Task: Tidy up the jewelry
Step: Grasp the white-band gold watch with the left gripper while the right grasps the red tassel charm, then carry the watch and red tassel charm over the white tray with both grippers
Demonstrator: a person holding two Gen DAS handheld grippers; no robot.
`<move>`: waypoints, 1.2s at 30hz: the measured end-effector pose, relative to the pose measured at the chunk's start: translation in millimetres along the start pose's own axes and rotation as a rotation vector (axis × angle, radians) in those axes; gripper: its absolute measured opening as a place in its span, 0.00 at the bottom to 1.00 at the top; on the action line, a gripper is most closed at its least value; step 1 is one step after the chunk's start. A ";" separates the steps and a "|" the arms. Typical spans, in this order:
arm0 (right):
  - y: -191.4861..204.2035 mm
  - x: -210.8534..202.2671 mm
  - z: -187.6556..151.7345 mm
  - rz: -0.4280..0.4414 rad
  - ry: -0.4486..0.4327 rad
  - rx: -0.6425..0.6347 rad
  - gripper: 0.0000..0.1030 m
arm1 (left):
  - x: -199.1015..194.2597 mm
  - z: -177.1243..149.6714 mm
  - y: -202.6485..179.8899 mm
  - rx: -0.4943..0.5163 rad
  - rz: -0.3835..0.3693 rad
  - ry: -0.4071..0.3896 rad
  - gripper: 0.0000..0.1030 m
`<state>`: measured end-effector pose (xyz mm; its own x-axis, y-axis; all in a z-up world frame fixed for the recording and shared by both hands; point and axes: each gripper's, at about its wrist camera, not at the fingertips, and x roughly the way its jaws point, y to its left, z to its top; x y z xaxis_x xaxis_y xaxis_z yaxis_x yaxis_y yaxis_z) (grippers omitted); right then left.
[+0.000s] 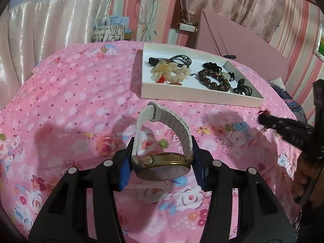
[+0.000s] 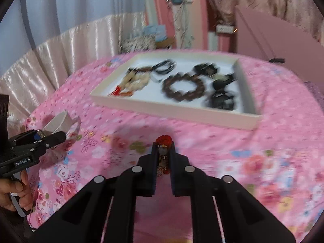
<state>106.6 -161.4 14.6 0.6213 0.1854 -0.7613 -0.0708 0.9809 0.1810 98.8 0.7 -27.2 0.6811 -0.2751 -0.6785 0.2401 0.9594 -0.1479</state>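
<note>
Lower centre of left wrist view: left gripper (image 1: 162,162) clamps the watch (image 1: 163,167), strap arching toward the tray (image 1: 202,98) straight ahead | right gripper (image 2: 163,151) pinches a red trinket (image 2: 163,140), tray ahead, upper centre | both near it.

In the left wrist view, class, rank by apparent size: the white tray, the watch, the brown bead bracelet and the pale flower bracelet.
1. white tray
2. watch, though it is held close to the camera and so looks enlarged
3. brown bead bracelet and pale flower bracelet: too alike to rank
</note>
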 end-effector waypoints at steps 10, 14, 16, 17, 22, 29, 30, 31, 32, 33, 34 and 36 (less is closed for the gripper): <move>-43.4 -47.9 -12.7 -0.122 -0.128 -0.003 0.10 | -18.2 -2.8 -7.4 0.031 0.087 -0.073 0.48; -52.1 -48.1 -14.7 -0.129 -0.130 0.012 0.10 | -23.5 3.1 -7.2 0.039 0.095 -0.103 0.48; -52.7 -47.8 -14.3 -0.131 -0.136 0.014 0.10 | -25.6 6.3 -8.2 0.044 0.101 -0.124 0.49; -52.8 -47.4 -14.6 -0.130 -0.135 0.016 0.10 | -25.4 7.2 -8.8 0.050 0.104 -0.126 0.49; -51.1 -46.4 -12.4 -0.124 -0.139 0.012 0.10 | -24.3 8.6 -10.8 0.058 0.106 -0.126 0.49; -49.8 -43.3 -12.6 -0.127 -0.149 0.024 0.10 | -20.0 5.3 -10.8 0.058 0.108 -0.134 0.49; -48.6 -44.2 -12.4 -0.127 -0.151 0.023 0.10 | -19.5 5.5 -11.1 0.058 0.107 -0.134 0.49; -47.6 -45.4 -12.4 -0.127 -0.157 0.021 0.10 | -19.9 5.5 -10.9 0.057 0.112 -0.139 0.49; -47.3 -46.4 -12.4 -0.128 -0.163 0.019 0.10 | -20.4 5.0 -11.3 0.056 0.116 -0.144 0.49; -46.3 -48.1 -13.3 -0.128 -0.179 0.022 0.10 | -20.2 4.2 -11.3 0.057 0.118 -0.150 0.49; -46.0 -48.7 -14.6 -0.120 -0.188 0.025 0.10 | -19.4 2.5 -11.2 0.058 0.124 -0.156 0.49; -45.5 -47.8 -17.5 -0.124 -0.197 0.032 0.10 | -15.5 -2.4 -10.0 0.053 0.134 -0.153 0.49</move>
<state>66.4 -213.9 31.8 0.7643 0.0455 -0.6432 0.0386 0.9925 0.1160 84.1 -4.5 -16.9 0.8054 -0.1552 -0.5720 0.1738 0.9845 -0.0224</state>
